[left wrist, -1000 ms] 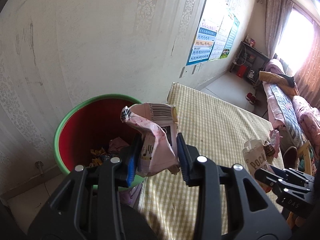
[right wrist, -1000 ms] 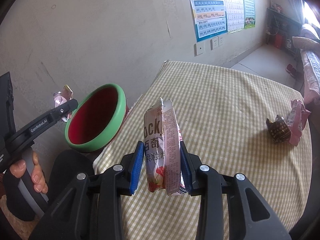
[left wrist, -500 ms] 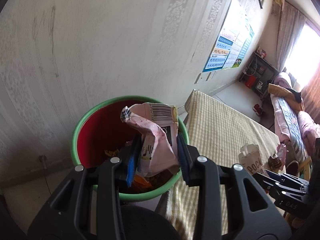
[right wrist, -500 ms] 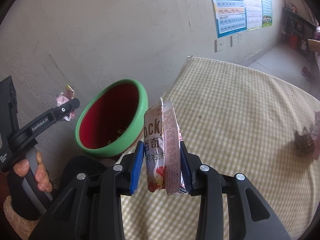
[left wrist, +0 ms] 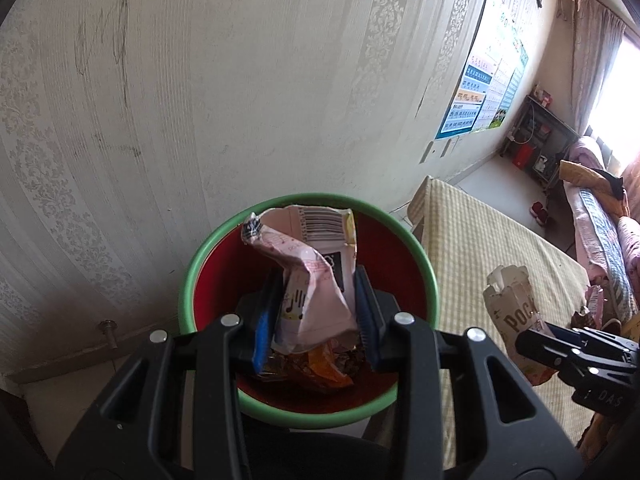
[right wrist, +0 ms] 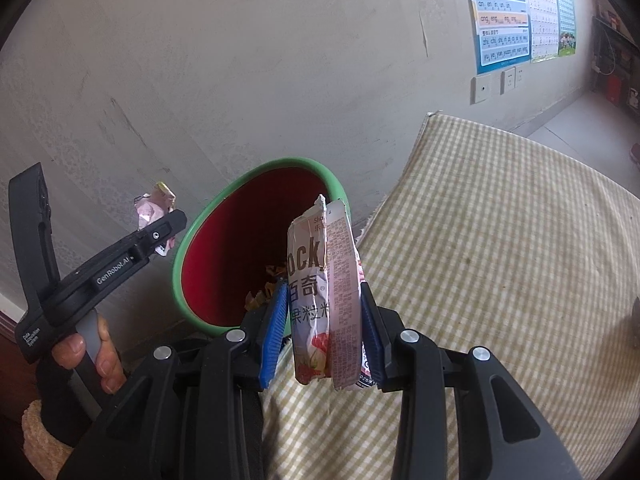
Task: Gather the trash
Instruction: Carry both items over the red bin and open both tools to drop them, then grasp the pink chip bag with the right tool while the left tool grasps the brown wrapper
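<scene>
The left gripper (left wrist: pixel 316 312) clamps a crumpled pink wrapper (left wrist: pixel 310 276) above the red, green-rimmed bin (left wrist: pixel 192 280) holding trash.

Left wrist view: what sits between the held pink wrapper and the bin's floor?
Only air, then earlier trash: the left gripper holds the pink wrapper over the red bin, and orange and brown wrappers lie on the bottom below it.

I note my left gripper (left wrist: pixel 316 316) angled downward, jaws clamped on a load. My right gripper (right wrist: pixel 324 334) likewise. My left hand (right wrist: pixel 90 354) grasps its handle.
</scene>
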`<state>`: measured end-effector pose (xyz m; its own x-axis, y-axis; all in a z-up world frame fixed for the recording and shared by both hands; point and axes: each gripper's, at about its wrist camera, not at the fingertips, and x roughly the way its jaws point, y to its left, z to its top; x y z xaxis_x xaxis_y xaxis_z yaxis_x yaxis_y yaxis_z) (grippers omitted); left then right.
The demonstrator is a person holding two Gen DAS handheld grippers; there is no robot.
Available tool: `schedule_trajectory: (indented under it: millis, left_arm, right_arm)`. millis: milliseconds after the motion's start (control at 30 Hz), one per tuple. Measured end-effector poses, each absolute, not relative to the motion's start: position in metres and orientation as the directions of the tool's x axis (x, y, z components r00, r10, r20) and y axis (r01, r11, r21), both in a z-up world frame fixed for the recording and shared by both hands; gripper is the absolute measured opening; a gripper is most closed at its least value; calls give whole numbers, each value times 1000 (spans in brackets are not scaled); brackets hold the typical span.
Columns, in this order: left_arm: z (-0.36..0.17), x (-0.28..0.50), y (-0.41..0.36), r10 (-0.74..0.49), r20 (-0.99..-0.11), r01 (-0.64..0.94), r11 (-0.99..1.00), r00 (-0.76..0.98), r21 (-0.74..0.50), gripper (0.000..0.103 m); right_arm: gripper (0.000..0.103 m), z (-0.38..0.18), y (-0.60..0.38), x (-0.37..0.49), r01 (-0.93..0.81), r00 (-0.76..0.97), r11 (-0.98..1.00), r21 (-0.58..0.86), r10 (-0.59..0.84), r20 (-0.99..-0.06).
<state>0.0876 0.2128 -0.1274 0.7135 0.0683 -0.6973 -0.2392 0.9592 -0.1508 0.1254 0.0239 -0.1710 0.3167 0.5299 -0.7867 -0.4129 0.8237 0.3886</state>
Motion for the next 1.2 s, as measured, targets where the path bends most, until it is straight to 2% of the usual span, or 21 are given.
schedule_trajectory:
  millis: [567, 633, 667, 700, 800, 933, 1200]
  left_arm:
    - [-150, 119, 232, 82, -743, -230, 968, 664, -100, 34]
    - [-152, 121, 235, 99, -746, -248, 965, 658, -90, 43]
    - [-152, 121, 237, 107, -746, -256, 963, 657, -87, 58]
    - [-152, 124, 236, 115, -744, -263, 961, 658, -84, 64]
    - [-149, 121, 237, 129, -736, -272, 959, 665, -77, 64]
    - [-142, 116, 226, 136, -729, -266, 962, 671, -65, 65]
    - [-122, 107, 183, 118, -705, -204, 978, 699, -38, 66]
  right_arm:
    - [37, -188, 68, 173, -424, 211, 742, 519, 638, -741]
    - [42, -188, 74, 177, -430, 200, 730, 532, 651, -732]
    - [53, -189, 76, 178, -427, 201, 728, 536, 655, -728]
    - [59, -188, 76, 179, -420, 210, 728, 542, 659, -723]
    - [59, -187, 71, 180, -407, 229, 733, 545, 659, -716]
    - [60, -181, 34, 172, -367, 305, 781, 505, 614, -728]
    - [64, -194, -120, 152, -117, 477, 937, 330, 345, -808]
